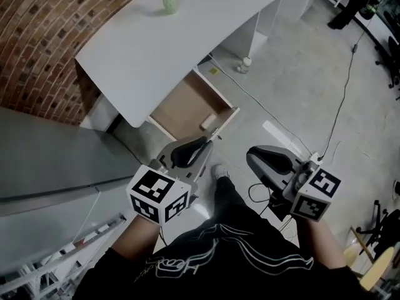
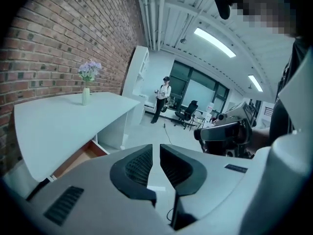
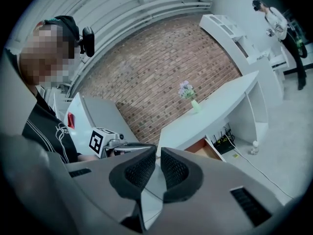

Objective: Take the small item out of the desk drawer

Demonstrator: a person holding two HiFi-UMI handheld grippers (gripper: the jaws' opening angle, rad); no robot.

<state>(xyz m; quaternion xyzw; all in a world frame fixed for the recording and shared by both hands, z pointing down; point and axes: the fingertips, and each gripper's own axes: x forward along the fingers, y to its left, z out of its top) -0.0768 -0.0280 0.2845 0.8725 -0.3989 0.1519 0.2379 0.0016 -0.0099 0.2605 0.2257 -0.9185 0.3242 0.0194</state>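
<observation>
A person stands over a white desk (image 1: 181, 36) set against a brick wall (image 1: 44, 36), with both forearms held out low in front of the body and a gripper in each hand.

The left gripper (image 1: 201, 146) points forward and slightly up toward the desk. It hovers above the front edge of the one open drawer (image 1: 181, 108). Its jaws are closed together with only a thin slit between the pads, and they hold nothing. The right gripper (image 1: 257, 157) hangs level with it, well to the right over the grey floor (image 1: 294, 74), angled inward toward the left gripper. Its jaws are likewise drawn together and hold nothing.

The drawer has a brown bottom. One small pale item (image 1: 208, 121) lies in it near the front right corner, apart from both grippers.

One green vase (image 1: 169, 2) with flowers stands on the far end of the desk. One small bottle (image 1: 245, 63) stands on the floor beside the desk's leg, and a cable (image 1: 340, 105) runs across the floor.
</observation>
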